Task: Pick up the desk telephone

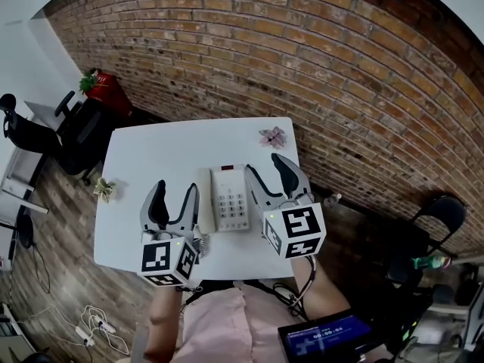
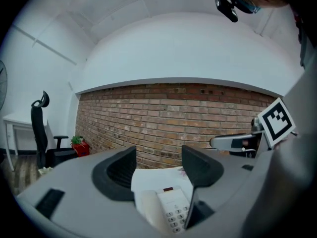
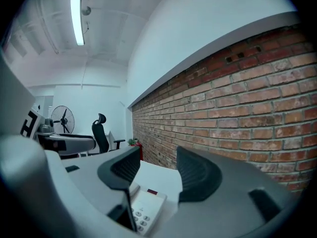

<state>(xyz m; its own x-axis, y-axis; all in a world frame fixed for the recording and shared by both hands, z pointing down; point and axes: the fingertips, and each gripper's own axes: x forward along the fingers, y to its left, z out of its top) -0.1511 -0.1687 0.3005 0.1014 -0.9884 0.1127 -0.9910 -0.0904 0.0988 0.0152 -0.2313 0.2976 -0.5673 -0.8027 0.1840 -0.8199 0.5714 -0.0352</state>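
A white desk telephone (image 1: 229,197) lies on the white table (image 1: 151,157) near its front edge, handset on its left side and keypad on the right. My left gripper (image 1: 174,200) hovers just left of the phone, open, with nothing between its fingers. My right gripper (image 1: 272,177) hovers just right of the phone, also open and holding nothing. The left gripper view has the phone (image 2: 171,207) low between and under the open left gripper (image 2: 158,167). In the right gripper view the phone (image 3: 146,209) sits below the left finger of the right gripper (image 3: 156,170).
A pink flower ornament (image 1: 272,136) lies at the table's far right corner, and a small sprig (image 1: 104,188) sits at its left edge. Black office chairs (image 1: 76,131) and a red potted plant (image 1: 106,89) stand left. A brick wall (image 1: 302,51) runs behind the table. Another chair (image 1: 442,210) stands right.
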